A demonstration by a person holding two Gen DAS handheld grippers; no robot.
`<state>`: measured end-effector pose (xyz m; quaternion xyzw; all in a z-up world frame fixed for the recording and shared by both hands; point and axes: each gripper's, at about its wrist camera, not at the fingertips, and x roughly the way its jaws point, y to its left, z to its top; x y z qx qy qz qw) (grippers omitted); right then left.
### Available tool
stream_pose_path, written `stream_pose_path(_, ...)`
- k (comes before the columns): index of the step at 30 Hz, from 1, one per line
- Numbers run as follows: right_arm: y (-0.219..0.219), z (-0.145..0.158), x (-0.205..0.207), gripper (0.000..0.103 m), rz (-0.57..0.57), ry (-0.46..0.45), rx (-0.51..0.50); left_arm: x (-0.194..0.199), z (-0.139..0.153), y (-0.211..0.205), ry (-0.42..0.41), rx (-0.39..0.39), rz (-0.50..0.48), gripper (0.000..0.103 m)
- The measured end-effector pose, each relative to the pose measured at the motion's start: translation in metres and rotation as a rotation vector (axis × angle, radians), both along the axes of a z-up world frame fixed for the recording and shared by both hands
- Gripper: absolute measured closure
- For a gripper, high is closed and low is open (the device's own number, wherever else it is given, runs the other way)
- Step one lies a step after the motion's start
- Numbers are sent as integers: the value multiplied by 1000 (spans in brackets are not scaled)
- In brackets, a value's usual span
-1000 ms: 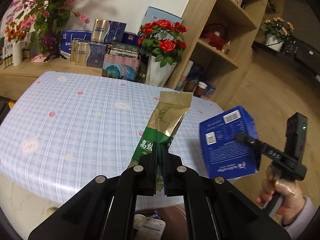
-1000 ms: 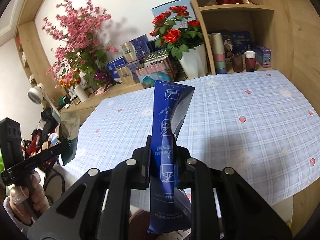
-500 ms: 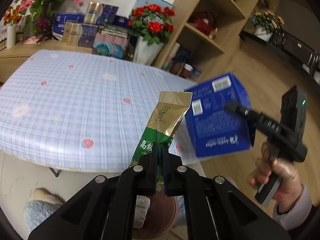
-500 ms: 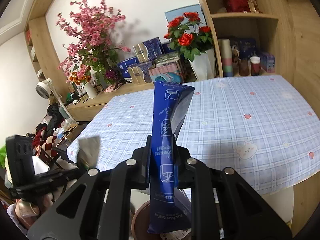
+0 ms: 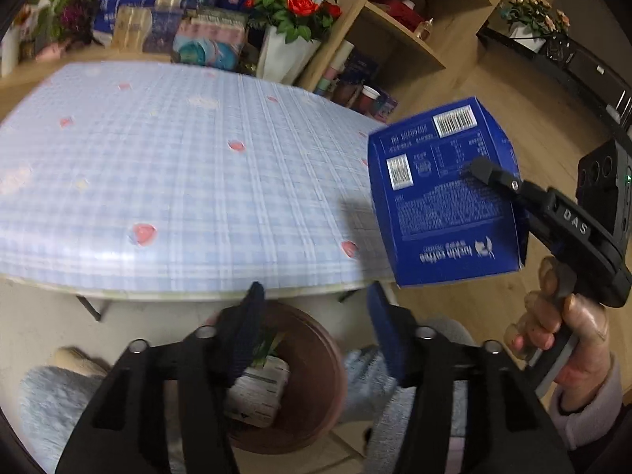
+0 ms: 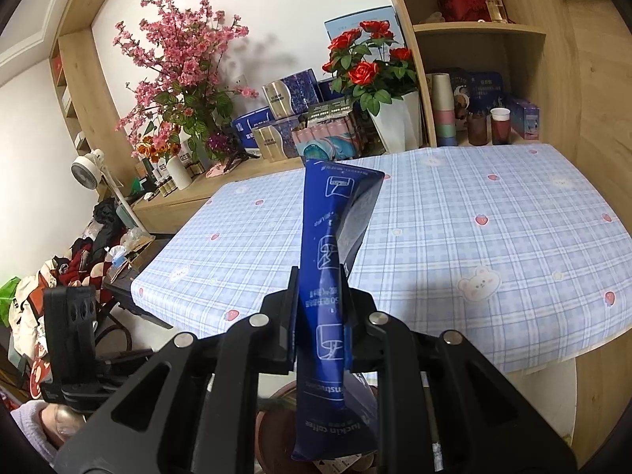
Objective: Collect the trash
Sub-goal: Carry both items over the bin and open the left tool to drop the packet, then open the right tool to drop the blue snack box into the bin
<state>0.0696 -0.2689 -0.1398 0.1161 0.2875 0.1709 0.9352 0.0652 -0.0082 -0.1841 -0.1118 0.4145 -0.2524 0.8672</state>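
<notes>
My left gripper point(image 5: 316, 300) hangs over a brown round bin point(image 5: 335, 371) on the floor, below the table's edge. Its jaws are opening and nothing is between them. In the bin lie a white printed pack point(image 5: 256, 391) and a sliver of the green packet point(image 5: 270, 345), half hidden by my left finger. My right gripper point(image 6: 320, 308) is shut on a flattened blue coffee box point(image 6: 335, 252), held upright over the table's near edge. From the left wrist view the blue box point(image 5: 446, 213) hangs to the right of the bin, with a hand point(image 5: 561, 328) on that gripper's handle.
A table with a blue checked cloth point(image 5: 177, 181) fills the middle. Behind it stand a white vase of red roses point(image 5: 284, 55), stacked boxes and a wooden shelf point(image 5: 414, 39). A grey trouser leg point(image 5: 51, 399) is beside the bin. Clutter and a fan point(image 6: 85, 168) lie at the left.
My left gripper sank toward the bin and its jaws spread; the green and gold packet left them and dropped. The right gripper still grips the blue box, shifted slightly.
</notes>
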Motion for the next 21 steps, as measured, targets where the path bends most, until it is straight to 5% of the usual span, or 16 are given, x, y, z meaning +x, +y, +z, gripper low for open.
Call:
stream_pose_path(3,3,-3,-1,84,24,14,2,-1,17,11,-68,67,94,16)
stream_pose_path(5,7,-5,-1,84,46,23,-2,-3,29,20,-118,93,143,9)
stream_pose_path(21,33,-15,-9,84,127,120,-23,-26,80,67,-283,190,367,6)
